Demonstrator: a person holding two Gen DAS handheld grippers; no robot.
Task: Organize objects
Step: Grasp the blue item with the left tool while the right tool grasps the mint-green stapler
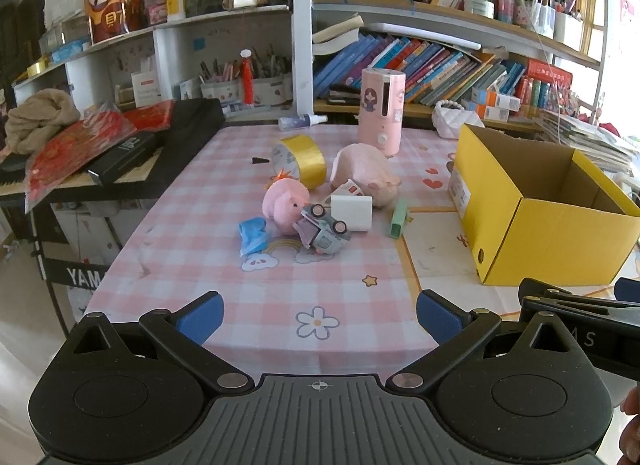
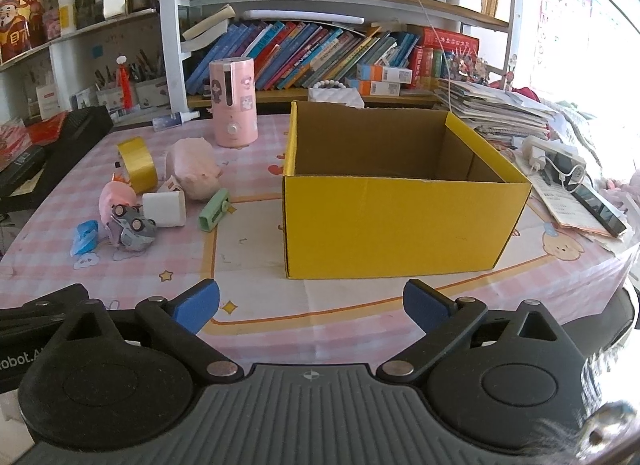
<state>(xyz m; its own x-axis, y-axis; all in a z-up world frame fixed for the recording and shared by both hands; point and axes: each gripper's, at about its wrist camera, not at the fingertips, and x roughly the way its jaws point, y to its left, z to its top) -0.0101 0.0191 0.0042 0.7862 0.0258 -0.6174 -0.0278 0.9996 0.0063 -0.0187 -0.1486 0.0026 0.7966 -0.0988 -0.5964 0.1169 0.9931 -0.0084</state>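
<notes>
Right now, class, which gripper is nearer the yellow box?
Right. The right gripper faces the yellow box directly; the left gripper sits off to its left, facing the toys.

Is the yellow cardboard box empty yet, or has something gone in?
Empty as far as visible: the yellow cardboard box shows only bare brown inner walls; its floor is hidden behind the front wall.

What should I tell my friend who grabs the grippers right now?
Left gripper: open, holding nothing. Right gripper: open, holding nothing.
The yellow cardboard box looks empty as far as its inside shows.
Waiting on the table left of the box: toy car, pink plush, pig figure, yellow tape roll, white box, green stapler, blue wrapper.
Nothing sorted yet; everything is left to do.
</notes>
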